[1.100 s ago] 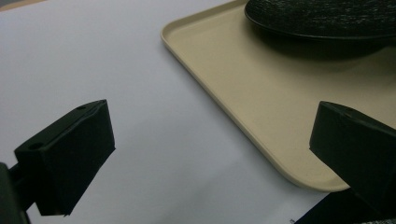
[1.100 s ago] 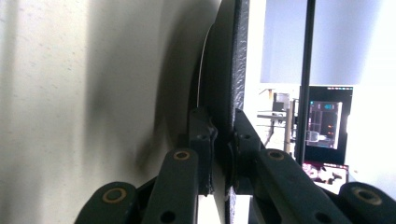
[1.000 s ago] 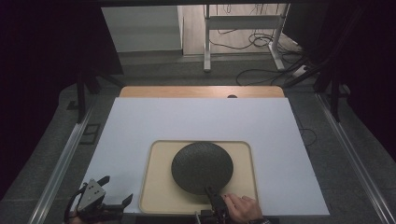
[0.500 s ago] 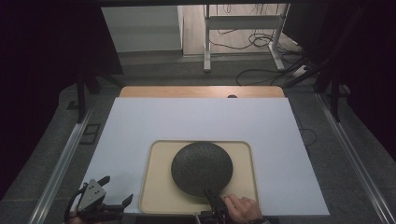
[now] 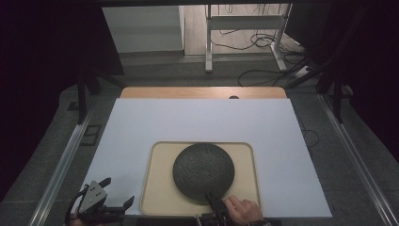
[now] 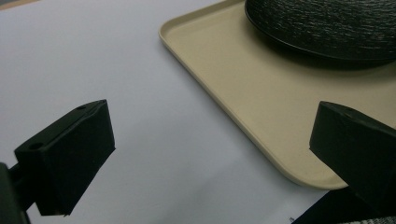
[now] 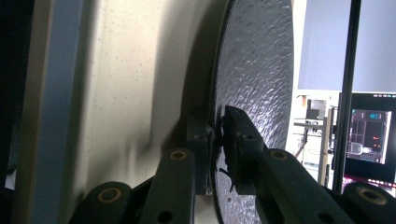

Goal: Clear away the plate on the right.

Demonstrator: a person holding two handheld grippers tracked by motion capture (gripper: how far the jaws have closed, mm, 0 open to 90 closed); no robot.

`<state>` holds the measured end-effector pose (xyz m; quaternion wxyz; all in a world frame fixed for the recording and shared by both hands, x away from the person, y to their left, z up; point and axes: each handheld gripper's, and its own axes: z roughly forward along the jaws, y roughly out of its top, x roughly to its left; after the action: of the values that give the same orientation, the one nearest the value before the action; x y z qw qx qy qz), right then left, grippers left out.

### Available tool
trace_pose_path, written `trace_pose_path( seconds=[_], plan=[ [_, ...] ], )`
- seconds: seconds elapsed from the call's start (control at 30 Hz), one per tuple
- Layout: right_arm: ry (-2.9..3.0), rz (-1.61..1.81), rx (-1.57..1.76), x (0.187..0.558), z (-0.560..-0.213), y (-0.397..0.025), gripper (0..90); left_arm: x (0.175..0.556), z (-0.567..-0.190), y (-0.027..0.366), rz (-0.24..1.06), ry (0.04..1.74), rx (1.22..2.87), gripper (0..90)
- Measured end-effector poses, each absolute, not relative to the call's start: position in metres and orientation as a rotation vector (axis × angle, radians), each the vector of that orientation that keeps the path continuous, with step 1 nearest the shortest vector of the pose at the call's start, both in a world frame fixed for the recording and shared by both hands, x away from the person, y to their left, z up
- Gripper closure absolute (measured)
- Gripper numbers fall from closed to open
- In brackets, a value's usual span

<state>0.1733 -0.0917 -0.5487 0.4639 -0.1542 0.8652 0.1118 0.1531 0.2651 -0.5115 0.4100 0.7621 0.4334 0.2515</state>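
Note:
A dark textured round plate (image 5: 203, 170) lies on a beige tray (image 5: 160, 188) near the front of the table. My right gripper (image 5: 212, 198) is at the plate's near rim, held by a hand (image 5: 242, 211). In the right gripper view its jaws are shut on the plate (image 7: 261, 70) rim, one jaw over it and one under, with the tray (image 7: 130, 93) beneath. My left gripper (image 5: 119, 189) rests open at the front left, off the tray. The left gripper view has its fingers (image 6: 70, 154) wide apart, the tray (image 6: 233, 93) corner and the plate (image 6: 327, 23) ahead of them.
A white sheet (image 5: 197, 122) covers most of the wooden table (image 5: 202, 92). Metal rails (image 5: 61, 169) run along both sides. Beyond the far edge stand a table frame (image 5: 209, 42) and floor cables (image 5: 263, 42).

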Motion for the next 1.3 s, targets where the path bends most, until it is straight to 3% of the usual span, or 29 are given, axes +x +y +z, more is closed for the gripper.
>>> trace_pose_path(
  seconds=[0.3, 0.5, 0.83, 1.3],
  plan=[
    [2.158, 0.309, -0.358, 0.177, -0.546, -0.092, 77.5, 0.153, -0.512, 0.265, 0.634, 1.091, 1.929, 0.0],
    [2.193, 0.322, -0.320, 0.179, -0.542, -0.094, 69.6, 0.153, -0.512, 0.264, 0.632, 1.090, 1.929, 0.0],
    [2.199, 0.351, -0.298, 0.179, -0.539, -0.095, 63.7, 0.154, -0.512, 0.264, 0.632, 1.088, 1.936, 0.0],
    [2.202, 0.383, -0.286, 0.176, -0.531, -0.099, 60.1, 0.153, -0.512, 0.264, 0.634, 1.088, 1.936, 0.0]
  ],
)
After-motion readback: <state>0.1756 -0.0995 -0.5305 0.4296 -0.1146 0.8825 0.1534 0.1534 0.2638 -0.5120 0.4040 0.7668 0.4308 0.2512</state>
